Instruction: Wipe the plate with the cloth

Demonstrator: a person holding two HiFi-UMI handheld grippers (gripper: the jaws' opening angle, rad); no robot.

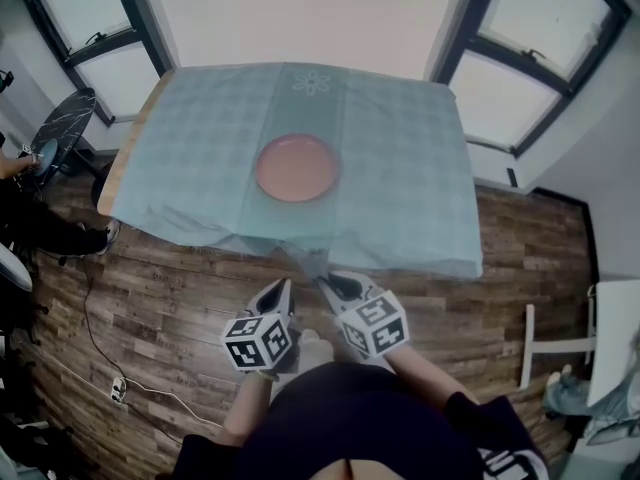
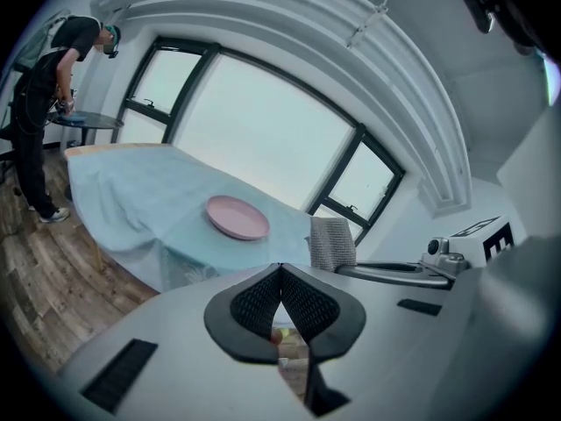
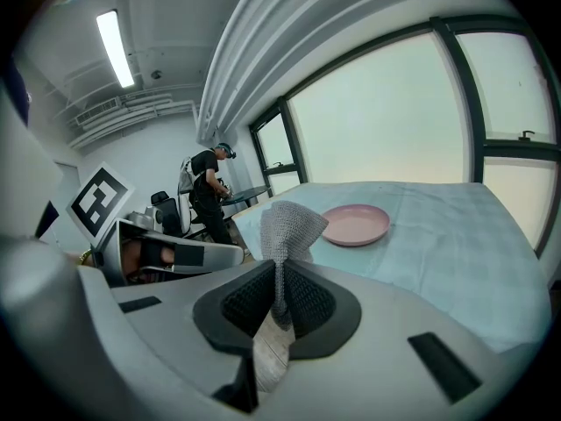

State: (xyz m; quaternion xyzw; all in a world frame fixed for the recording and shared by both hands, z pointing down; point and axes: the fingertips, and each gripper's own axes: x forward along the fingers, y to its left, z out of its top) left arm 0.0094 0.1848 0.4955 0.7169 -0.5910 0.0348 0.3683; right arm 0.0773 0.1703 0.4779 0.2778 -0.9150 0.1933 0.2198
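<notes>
A pink plate point(image 1: 297, 168) lies mid-table on the light blue tablecloth point(image 1: 400, 158); it also shows in the left gripper view as the plate point(image 2: 237, 217) and in the right gripper view as the plate point(image 3: 355, 224). Both grippers hang close to my body, short of the table's near edge. My right gripper point(image 1: 333, 286) point(image 3: 280, 279) is shut on a grey knitted cloth point(image 3: 287, 228), which sticks up past the jaws. The left gripper view has the cloth point(image 2: 331, 242) just to its right. My left gripper point(image 1: 285, 288) point(image 2: 280, 274) is shut with nothing between its pads.
A person point(image 2: 42, 103) stands at a small round table point(image 1: 62, 118) far left. A cable and power strip point(image 1: 118, 388) lie on the wooden floor. White furniture point(image 1: 560, 343) stands at the right. Windows line the wall behind the table.
</notes>
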